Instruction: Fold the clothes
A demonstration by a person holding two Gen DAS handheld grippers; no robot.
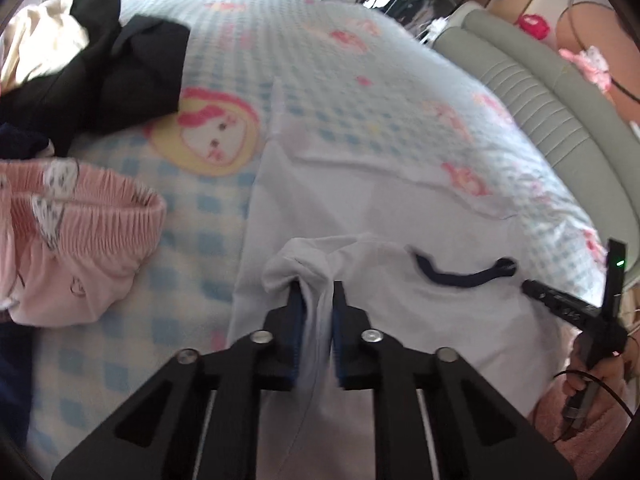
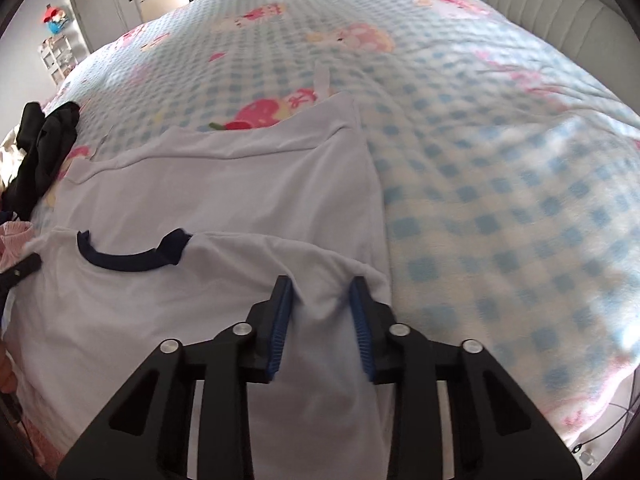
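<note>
You have a white shirt [image 2: 224,184] with a navy collar [image 2: 132,258] spread on the bed [image 2: 500,200], filling the lower left of the right-wrist frame and the lower centre of the left-wrist one.

Left tongs [image 1: 316,300]: nearly closed, with a bunched fold of shirt cloth pinched between the blue pads at what looks like one shoulder corner, left of the collar in the left-wrist frame.

Right tongs [image 2: 320,300]: wider apart, with a ridge of cloth gathered between the pads at the other shoulder, right of the collar in the right-wrist frame. Whether the pads bear on the cloth firmly, I cannot tell. The cloth rises toward them, so some hold seems likely.

Why held so: with a grip either side of the collar, the top edge stays straight and level, so the shirt can be carried over itself without skewing. The collar end sits on top of the body, and the far hem lies flat toward the frame's centre, which reads as a lengthwise fold in hand.

Other clothes lie apart from the work: a pink garment [image 1: 76,236] at mid-left of the left-wrist frame, and a black one [image 1: 120,68] at upper left. They are clear of the shirt, so the fold has room.

Both frames show motion blur, so fine creases are unreadable.
</note>
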